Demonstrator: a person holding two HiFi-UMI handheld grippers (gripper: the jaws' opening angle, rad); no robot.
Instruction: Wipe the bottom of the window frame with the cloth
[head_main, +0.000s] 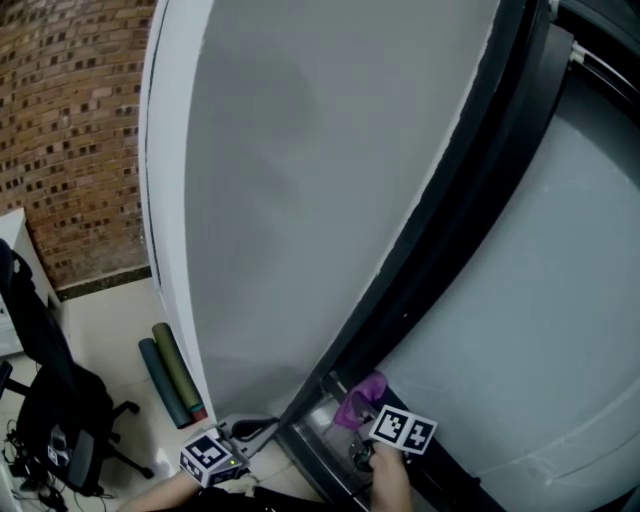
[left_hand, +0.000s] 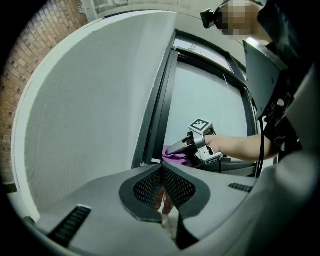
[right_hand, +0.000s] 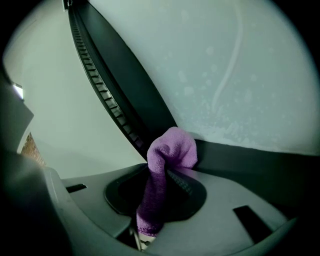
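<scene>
While my right gripper (left_hand: 175, 148) clamps shut on the purple cloth (right_hand: 170, 150), the cloth's bunched end sits against the dark bottom rail of the window frame (right_hand: 250, 162), in the corner just under the spotted glass (right_hand: 240, 75). My left gripper (left_hand: 162, 187) has its jaws together, holding nothing, beside the white wall (left_hand: 90, 115).

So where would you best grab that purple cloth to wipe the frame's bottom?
Probably much as it is held now. The right gripper pinches the cloth along its lower length, coming in from the room side, so a soft bunched fold pokes out ahead. That wad, not the hard fingers, meets the dark window frame.
</scene>
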